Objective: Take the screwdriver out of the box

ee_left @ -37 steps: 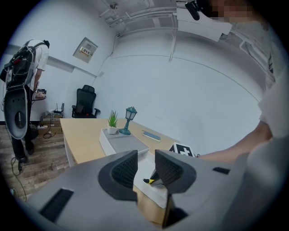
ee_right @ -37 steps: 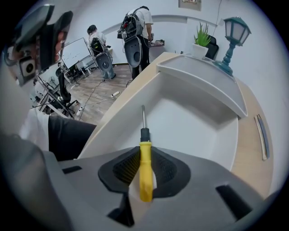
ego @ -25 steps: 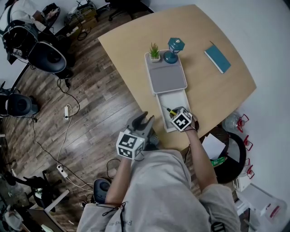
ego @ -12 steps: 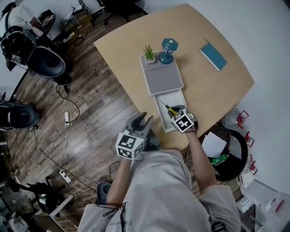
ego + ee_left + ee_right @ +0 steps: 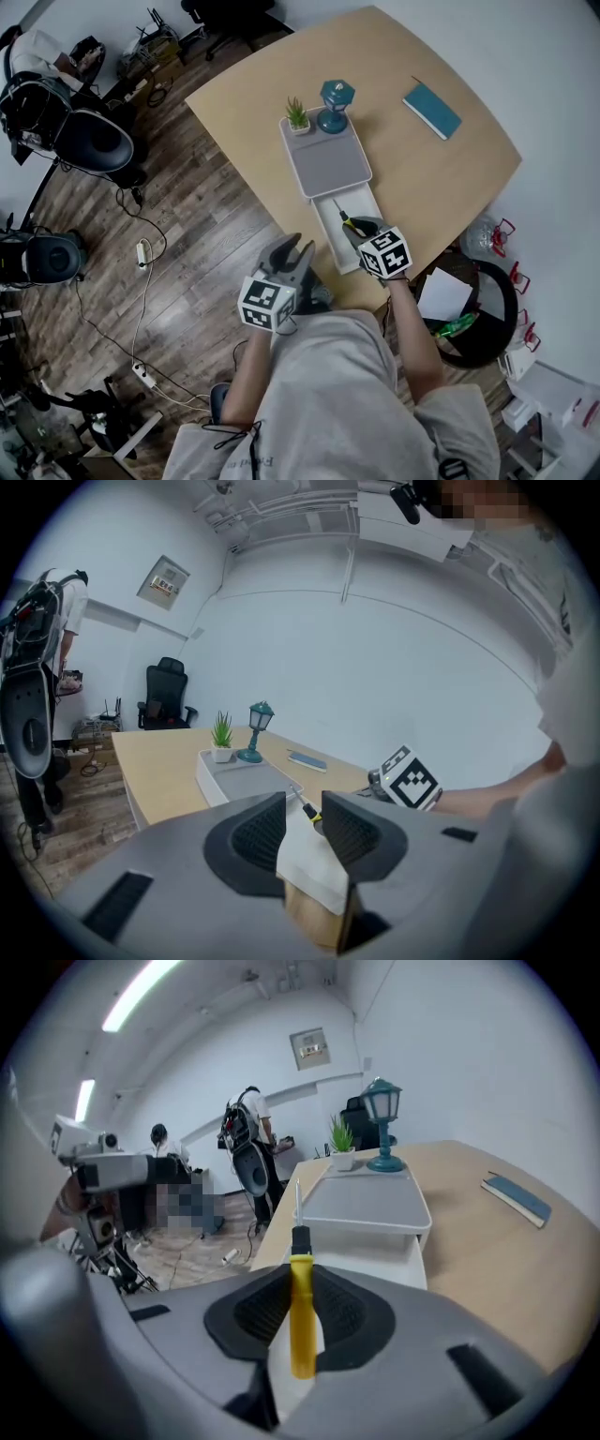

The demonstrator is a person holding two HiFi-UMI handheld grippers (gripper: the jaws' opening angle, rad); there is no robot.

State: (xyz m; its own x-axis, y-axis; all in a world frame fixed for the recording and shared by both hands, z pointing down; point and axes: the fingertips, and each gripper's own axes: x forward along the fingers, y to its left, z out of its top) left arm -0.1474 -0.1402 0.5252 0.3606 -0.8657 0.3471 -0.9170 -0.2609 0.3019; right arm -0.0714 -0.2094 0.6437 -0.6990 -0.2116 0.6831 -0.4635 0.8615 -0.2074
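A white box (image 5: 325,161) stands on the wooden table (image 5: 450,178), its drawer (image 5: 331,232) pulled out toward me. My right gripper (image 5: 361,231) hovers over the drawer, shut on the yellow handle of a screwdriver (image 5: 348,223). In the right gripper view the screwdriver (image 5: 301,1307) stands upright between the pads, its black collar and metal tip pointing at the box (image 5: 361,1206). My left gripper (image 5: 292,248) is open and holds nothing, hanging off the table's near edge left of the drawer. In the left gripper view the screwdriver (image 5: 306,805) shows beyond the left gripper (image 5: 302,829).
A small potted plant (image 5: 297,116) and a teal lamp (image 5: 333,98) stand on the box's far end. A teal notebook (image 5: 431,109) lies at the table's far right. Office chairs and cables (image 5: 141,253) are on the wood floor to the left, a black bin (image 5: 487,323) at right.
My right gripper has risen from the drawer with the screwdriver and rolled, so the tool now stands clear above it. The left gripper has stayed in place.
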